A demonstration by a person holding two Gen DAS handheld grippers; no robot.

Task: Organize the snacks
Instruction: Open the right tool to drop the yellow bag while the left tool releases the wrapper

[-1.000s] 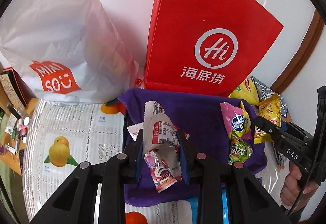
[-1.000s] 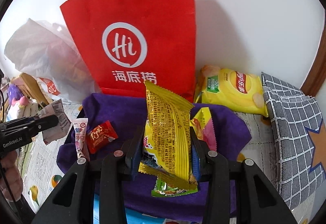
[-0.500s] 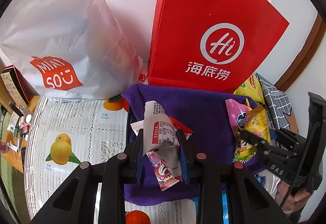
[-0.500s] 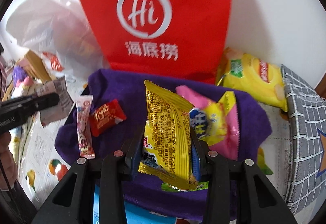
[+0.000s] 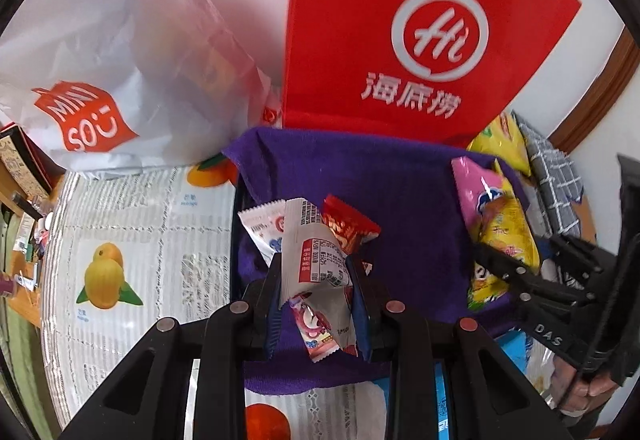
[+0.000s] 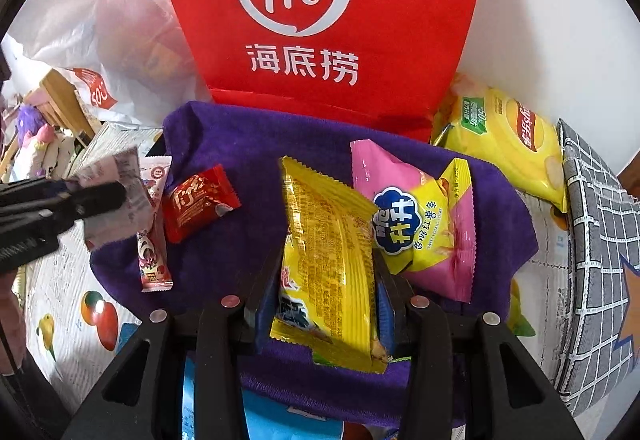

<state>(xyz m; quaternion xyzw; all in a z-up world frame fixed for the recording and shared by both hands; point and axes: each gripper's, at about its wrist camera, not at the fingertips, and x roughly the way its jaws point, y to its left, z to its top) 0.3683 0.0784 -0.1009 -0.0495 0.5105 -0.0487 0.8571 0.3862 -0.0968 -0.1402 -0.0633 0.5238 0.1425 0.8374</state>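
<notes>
Placing step: the right gripper (image 6: 326, 304) has just been opening, the yellow pack (image 6: 328, 260) between its jaws over the purple cloth (image 6: 240, 144). The left gripper (image 5: 316, 300) pinches a white sachet (image 5: 316, 260) (likely set down next).

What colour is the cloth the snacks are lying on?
Deep purple cloth; the right wrist view shows it best.

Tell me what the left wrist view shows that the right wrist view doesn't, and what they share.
Only the left wrist: the left gripper shut on a white wrapper, and the mango print on the table cover.

Only the right wrist: the yellow packet between the right gripper's jaws, which have just been opening, and the whole chip bag.

Both: red bag, purple cloth, small red packet, pink snack bag.
</notes>
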